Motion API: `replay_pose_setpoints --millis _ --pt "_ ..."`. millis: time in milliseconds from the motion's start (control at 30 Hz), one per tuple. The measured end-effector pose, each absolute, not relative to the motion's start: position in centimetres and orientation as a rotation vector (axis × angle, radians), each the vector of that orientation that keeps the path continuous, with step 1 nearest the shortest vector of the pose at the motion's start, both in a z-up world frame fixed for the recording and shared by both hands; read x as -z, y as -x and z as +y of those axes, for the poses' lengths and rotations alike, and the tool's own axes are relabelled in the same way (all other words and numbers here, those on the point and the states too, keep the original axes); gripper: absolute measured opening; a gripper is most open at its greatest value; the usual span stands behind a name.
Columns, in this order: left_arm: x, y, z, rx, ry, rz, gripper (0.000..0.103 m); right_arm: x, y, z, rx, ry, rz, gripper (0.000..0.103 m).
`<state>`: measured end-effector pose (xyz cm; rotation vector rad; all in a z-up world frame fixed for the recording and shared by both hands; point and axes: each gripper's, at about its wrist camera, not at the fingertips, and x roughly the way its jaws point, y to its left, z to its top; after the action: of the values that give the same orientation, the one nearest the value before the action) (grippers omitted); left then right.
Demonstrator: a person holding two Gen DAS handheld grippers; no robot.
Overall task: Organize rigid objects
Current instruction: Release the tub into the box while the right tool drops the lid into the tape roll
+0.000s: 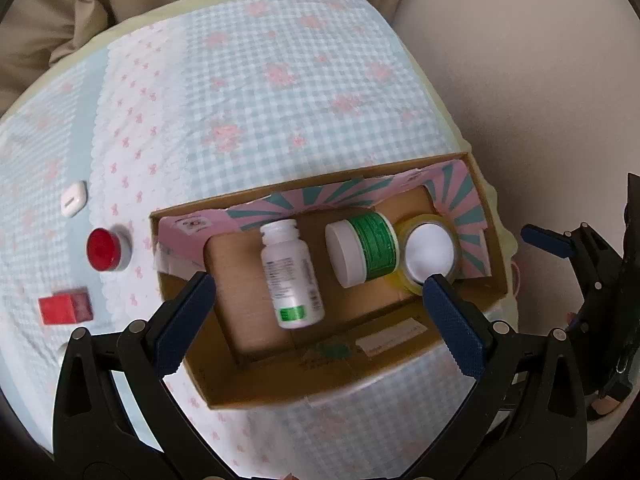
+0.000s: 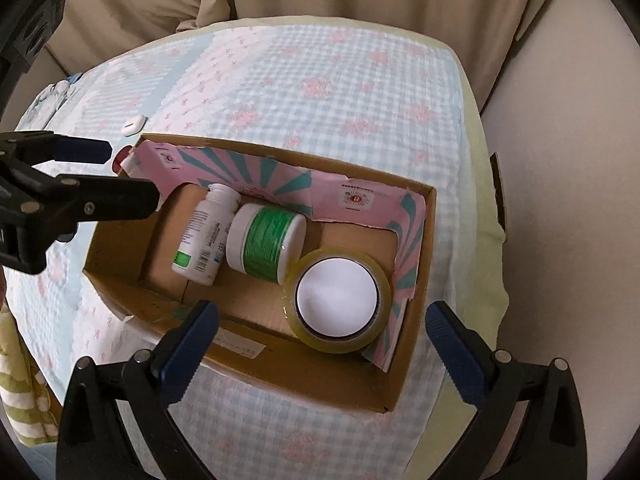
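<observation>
L gripper (image 1: 320, 296) and R gripper (image 2: 322, 324) both spread wide, nothing held, hovering over cardboard box (image 1: 320, 388). Inside: white bottle (image 1: 292, 276), green-label jar (image 1: 362, 252), tape roll (image 2: 340, 300). All look light, stiff, slick plastic; grab bodies crosswise. Left out at 9 o'clock: red button (image 1: 106, 250), red block (image 1: 64, 306), white case (image 1: 74, 200). Box wall in the way.

Soft, even daylight is given throughout; shadows are faint, edges are bowed and darkened by fisheye distortion, and slight blur is seen.
</observation>
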<state>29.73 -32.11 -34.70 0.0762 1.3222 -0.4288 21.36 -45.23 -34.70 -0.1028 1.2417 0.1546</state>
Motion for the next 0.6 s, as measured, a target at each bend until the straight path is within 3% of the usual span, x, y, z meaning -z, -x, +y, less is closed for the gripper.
replay_pose_setpoints --millis 600 --pt "25.2 -24.5 -26.5 0.38 -0.052 1.142 0.103 27.0 -20.7 -42.4 -0.136 0.101 1.134 0.103"
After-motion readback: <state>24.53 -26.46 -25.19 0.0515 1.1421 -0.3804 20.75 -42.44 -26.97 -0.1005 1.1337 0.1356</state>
